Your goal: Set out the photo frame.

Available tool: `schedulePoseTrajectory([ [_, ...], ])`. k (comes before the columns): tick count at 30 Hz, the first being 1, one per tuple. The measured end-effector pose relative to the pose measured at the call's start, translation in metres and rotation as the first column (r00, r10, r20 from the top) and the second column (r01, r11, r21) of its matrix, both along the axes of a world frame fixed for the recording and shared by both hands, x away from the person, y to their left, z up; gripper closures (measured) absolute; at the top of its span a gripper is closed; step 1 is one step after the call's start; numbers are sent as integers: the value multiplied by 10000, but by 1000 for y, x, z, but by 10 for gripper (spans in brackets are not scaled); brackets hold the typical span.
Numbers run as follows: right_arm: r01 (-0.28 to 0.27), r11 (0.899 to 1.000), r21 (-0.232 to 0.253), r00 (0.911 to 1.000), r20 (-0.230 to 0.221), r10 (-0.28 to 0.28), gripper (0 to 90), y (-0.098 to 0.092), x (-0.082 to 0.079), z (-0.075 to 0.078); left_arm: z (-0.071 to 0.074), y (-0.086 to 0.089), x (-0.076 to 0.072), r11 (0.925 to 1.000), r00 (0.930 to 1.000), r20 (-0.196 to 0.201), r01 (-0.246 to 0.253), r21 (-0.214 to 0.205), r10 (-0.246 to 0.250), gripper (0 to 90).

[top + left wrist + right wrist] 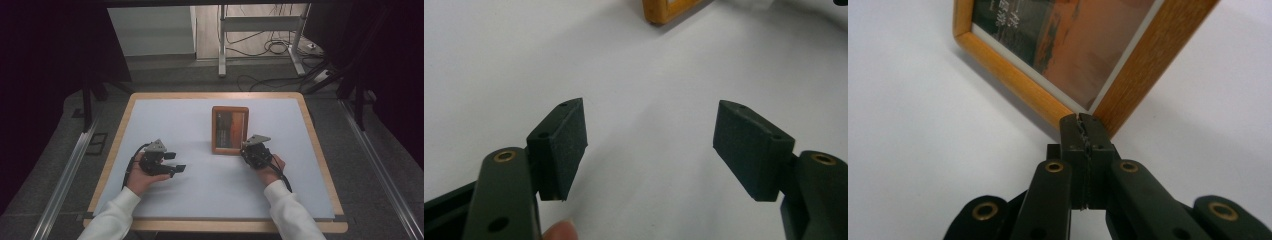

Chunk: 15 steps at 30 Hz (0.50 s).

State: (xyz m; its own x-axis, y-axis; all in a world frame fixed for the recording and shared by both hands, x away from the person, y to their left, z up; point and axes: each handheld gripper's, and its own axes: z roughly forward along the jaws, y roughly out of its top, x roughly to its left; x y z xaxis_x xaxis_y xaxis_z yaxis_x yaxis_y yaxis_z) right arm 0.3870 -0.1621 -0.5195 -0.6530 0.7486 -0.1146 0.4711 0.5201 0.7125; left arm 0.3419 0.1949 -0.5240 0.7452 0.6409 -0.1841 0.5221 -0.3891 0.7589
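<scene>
High view: white counter (200,190) with a wooden rim, broad bare surface on every side of both grippers. Wooden picture frame (230,130) lying flat, long axis running away from the person, near right corner touching or just ahead of the right gripper (252,150). Left gripper (175,162) well apart from the frame, pointing toward the right.

Left gripper view: jaws spread wide over bare counter (649,90), holding nothing. Frame corner (669,10) far ahead. Fingertip (559,231) at the bottom edge.

Right gripper view: jaws pressed together, tips meeting the frame's (1128,80) near corner; whether pinching it, cannot tell.
</scene>
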Motion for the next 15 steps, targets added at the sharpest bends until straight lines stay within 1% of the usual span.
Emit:
schedulePoseTrajectory([
  [9,43,10000,38,10000,3,-43,893,-2,1,0,0,0,1,10000,10000,-15,0,3,0,289],
  [15,-106,9997,212,9999,99,104,893,-1,-3,3,0,1,0,10000,10000,23,-30,-4,30,289],
])
